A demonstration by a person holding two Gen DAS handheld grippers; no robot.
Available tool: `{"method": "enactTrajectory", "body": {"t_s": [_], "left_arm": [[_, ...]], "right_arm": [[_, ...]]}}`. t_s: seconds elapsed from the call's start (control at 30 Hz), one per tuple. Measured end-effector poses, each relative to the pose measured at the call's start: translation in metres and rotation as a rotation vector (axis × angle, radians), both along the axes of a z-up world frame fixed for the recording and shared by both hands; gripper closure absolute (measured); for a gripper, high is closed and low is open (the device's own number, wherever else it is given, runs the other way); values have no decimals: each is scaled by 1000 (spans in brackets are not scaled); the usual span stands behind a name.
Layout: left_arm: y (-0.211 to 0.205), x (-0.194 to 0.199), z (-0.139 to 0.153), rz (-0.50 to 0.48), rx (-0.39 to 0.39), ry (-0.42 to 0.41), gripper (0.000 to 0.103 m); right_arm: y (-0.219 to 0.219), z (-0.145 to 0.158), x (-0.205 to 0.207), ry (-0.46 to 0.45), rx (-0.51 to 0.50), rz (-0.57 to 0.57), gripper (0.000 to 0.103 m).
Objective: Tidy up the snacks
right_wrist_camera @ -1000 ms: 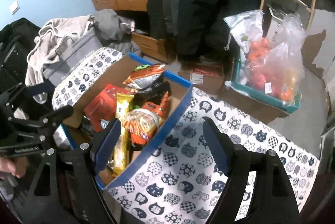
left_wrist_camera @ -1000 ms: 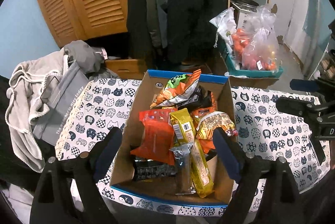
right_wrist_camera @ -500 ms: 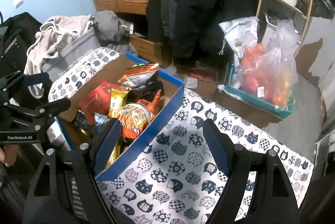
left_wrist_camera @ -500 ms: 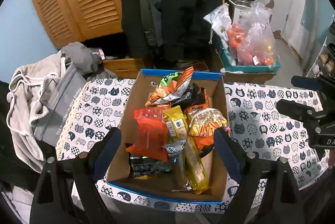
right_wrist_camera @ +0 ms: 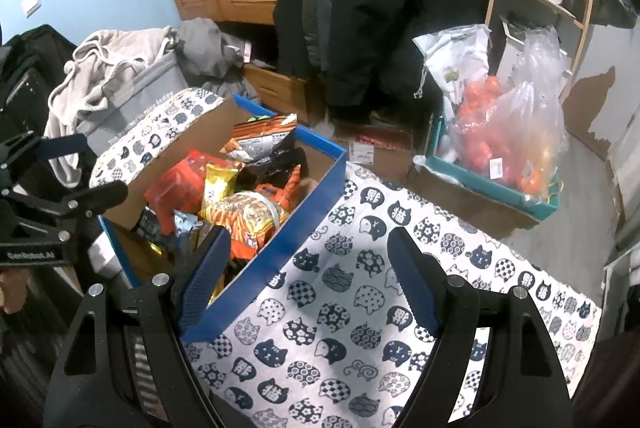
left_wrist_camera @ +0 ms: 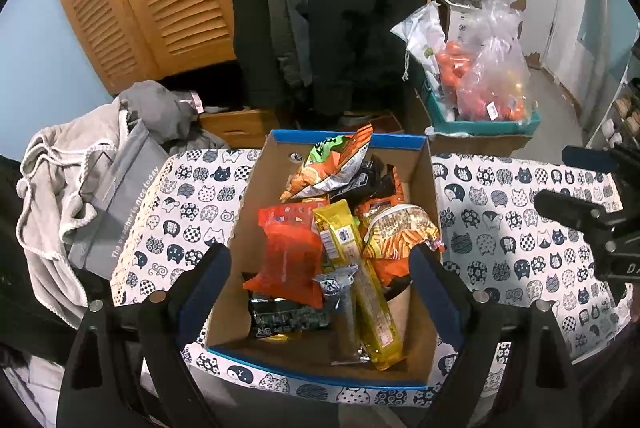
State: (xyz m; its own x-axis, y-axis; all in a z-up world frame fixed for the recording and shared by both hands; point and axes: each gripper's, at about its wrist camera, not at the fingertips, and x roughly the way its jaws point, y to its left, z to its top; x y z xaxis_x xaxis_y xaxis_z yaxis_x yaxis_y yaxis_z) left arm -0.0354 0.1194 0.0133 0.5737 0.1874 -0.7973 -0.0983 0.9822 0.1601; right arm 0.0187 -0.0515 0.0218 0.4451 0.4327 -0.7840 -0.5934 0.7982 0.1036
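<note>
1. Cat-print tablecloth [right_wrist_camera: 360, 308] covers the table, and its right half lies bare.
2. On the cloth's left half sits the blue-rimmed cardboard box [left_wrist_camera: 256, 187], packed with snacks.
3. Left gripper [left_wrist_camera: 320, 268] hangs over the box, jaws spread wide, gripping nothing.
4. Right gripper [right_wrist_camera: 308, 260] hovers above the bare cloth just right of the box, jaws apart and empty.
5. In the box: an orange-red packet [left_wrist_camera: 290, 252] on the left and a bag of stick snacks [left_wrist_camera: 400, 232] on the right.
6. Between them lies a long yellow wrapper [left_wrist_camera: 356, 276], with a small silver bar [left_wrist_camera: 340, 288] resting against it.
</note>
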Motion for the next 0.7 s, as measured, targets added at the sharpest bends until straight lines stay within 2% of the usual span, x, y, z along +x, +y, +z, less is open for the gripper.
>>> {"method": "enactTrajectory", "body": {"t_s": [0.4,0.7], "left_arm": [[-3,-5,6,-11,-5,-25,11],[0,-4,4,4,-33,-5,11]], "right_arm": [[0,1,1,1,-4,-3,23],[1,-1,1,7,-4,-1,23]]}}
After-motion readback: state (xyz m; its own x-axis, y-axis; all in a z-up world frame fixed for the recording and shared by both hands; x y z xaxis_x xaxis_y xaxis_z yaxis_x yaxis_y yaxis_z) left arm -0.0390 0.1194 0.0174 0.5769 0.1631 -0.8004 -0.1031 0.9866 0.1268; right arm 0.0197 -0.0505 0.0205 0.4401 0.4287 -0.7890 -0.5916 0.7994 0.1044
